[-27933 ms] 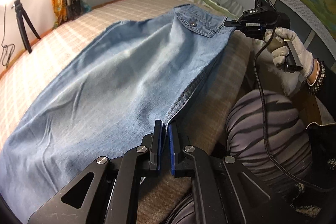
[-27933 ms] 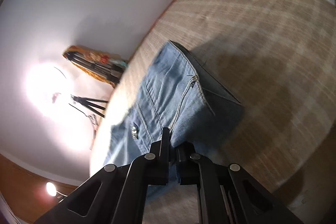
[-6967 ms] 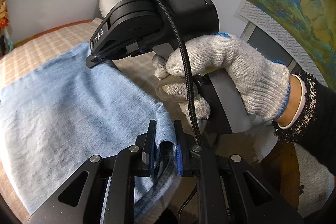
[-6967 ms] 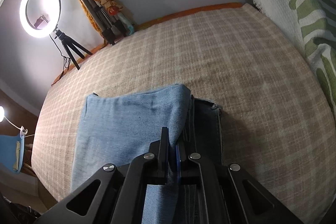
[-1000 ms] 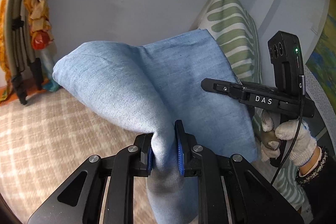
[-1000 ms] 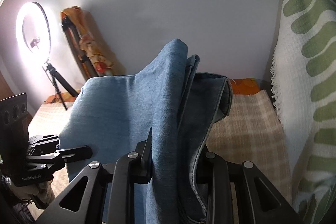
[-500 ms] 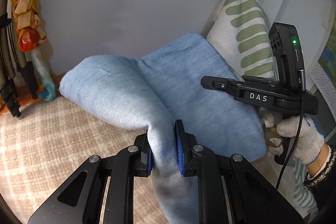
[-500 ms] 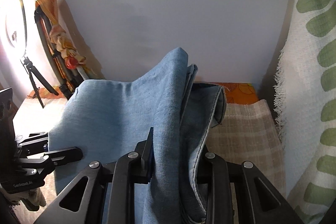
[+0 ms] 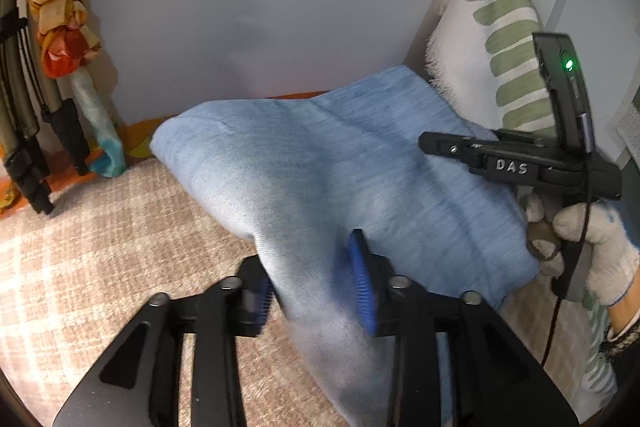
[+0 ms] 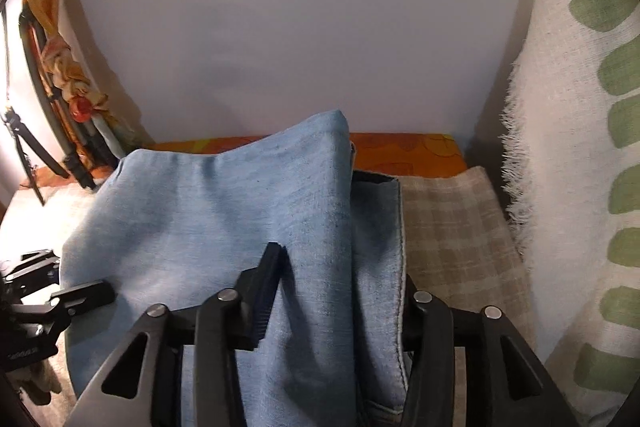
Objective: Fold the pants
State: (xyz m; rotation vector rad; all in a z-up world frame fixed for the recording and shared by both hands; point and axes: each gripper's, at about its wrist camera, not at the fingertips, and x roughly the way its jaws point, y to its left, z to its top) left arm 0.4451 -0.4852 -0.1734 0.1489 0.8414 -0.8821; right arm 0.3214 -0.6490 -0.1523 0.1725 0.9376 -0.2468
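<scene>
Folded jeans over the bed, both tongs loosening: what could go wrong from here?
1. Both tongs, left and right, are opening with the folded jeans still bunched between them; the layers may slump and unfold.
2. The jeans sit close to the green-patterned pillow and may land against it, crooked.

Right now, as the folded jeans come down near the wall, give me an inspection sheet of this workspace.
Surface: checked beige bed cover, bare beside the load.
Job's things: folded jeans, several layers thick, hem edges showing on the right wrist view; whether they rest fully on the cover is unclear.
Clutter: nothing seen on the cover.
Grippers: left gripper jaws opening, denim between them, pads off the cloth; right gripper jaws opening, denim between them.
Cables: black cable hanging from the right gripper past the gloved hand.
Surroundings: plain wall; green-patterned pillow; folded tripod legs with an orange scarf; orange sheet edge.
</scene>
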